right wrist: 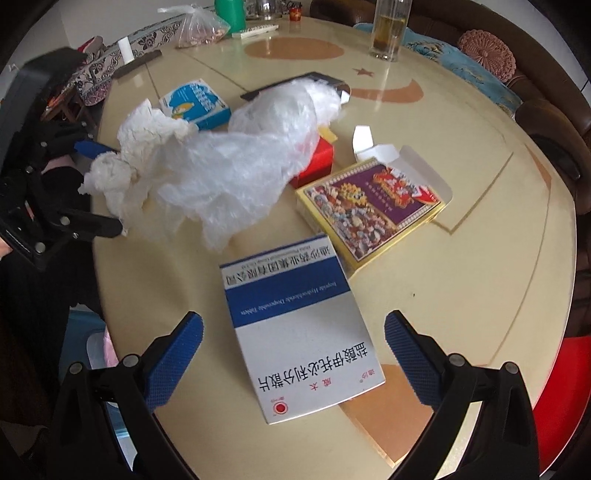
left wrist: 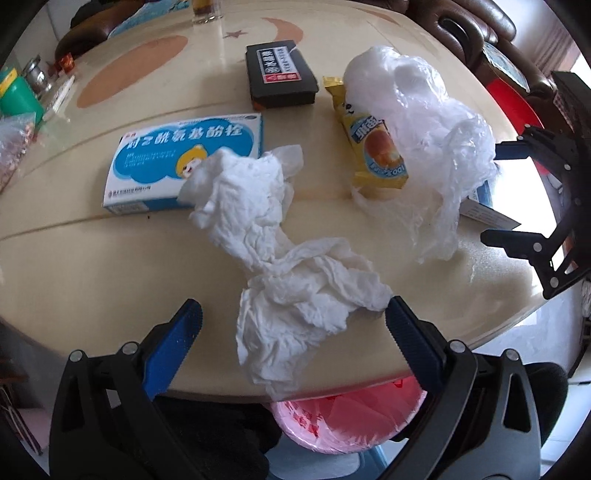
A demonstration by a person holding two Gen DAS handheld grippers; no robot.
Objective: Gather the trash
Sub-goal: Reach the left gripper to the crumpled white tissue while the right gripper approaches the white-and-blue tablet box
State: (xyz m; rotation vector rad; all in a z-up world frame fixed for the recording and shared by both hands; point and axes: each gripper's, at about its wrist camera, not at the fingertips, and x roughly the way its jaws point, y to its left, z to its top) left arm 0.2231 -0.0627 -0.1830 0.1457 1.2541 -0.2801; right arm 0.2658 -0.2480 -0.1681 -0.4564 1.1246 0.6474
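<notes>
A crumpled white tissue [left wrist: 295, 302] lies on the cream table [left wrist: 92, 266] and hangs over its near edge. My left gripper [left wrist: 295, 325] is open around the tissue's near end, and its right fingertip touches the paper. A clear plastic bag [left wrist: 424, 129] partly covers a yellow snack wrapper [left wrist: 373, 147]. My right gripper [right wrist: 293, 332] is open, with a white-and-blue medicine box [right wrist: 295, 332] lying flat between its fingers. From the right wrist view, the left gripper [right wrist: 103, 186] is at the table's left edge by the tissue [right wrist: 136, 147] and the bag [right wrist: 240, 158].
A pink-lined bin [left wrist: 343, 417] stands below the near table edge. On the table are a blue cartoon medicine box [left wrist: 184, 158], a black box [left wrist: 280, 74], a colourful open-flapped box [right wrist: 373, 206], a red box [right wrist: 317, 162] and a tall glass [right wrist: 388, 29]. Sofas ring the far side.
</notes>
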